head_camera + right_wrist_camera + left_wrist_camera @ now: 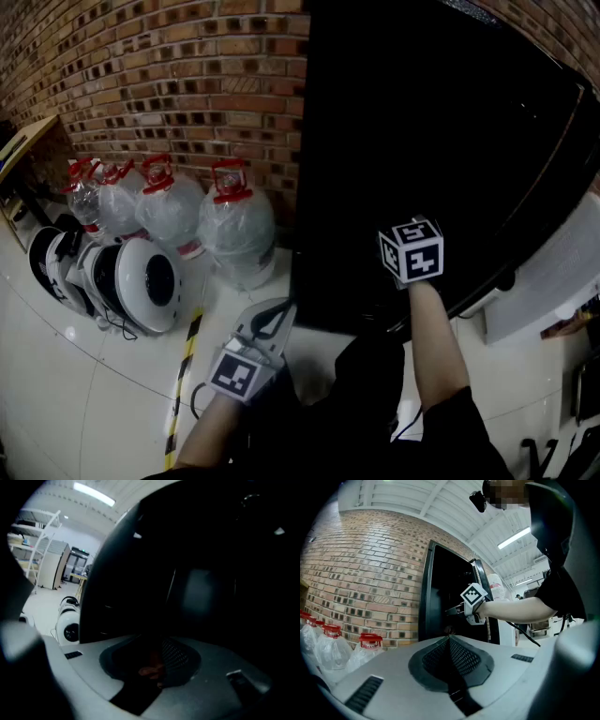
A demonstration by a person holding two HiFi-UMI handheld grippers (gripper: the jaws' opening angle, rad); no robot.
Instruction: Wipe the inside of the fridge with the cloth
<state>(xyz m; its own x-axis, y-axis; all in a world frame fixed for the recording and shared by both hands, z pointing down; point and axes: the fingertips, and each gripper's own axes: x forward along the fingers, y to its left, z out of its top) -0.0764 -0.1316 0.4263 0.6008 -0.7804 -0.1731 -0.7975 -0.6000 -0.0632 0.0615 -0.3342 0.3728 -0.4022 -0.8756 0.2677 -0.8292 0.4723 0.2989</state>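
The black fridge (441, 141) stands against the brick wall, and its dark inside fills the right gripper view (211, 573). My right gripper (157, 656) reaches toward that dark opening, its marker cube (411, 246) held up in front of it. A dim reddish-brown cloth (151, 660) is bunched between its jaws, which stand wide around it. In the left gripper view the right gripper (454, 611) points left at the fridge (440, 592). My left gripper (450, 641) is shut with nothing in it, held low and back from the fridge (267, 323).
Several large water bottles with red caps (234, 230) stand on the floor left of the fridge. Beside them are white round machines (141, 281). A yellow-black tape strip (185, 366) runs across the white floor. A pale panel (553, 281) juts out at the fridge's right.
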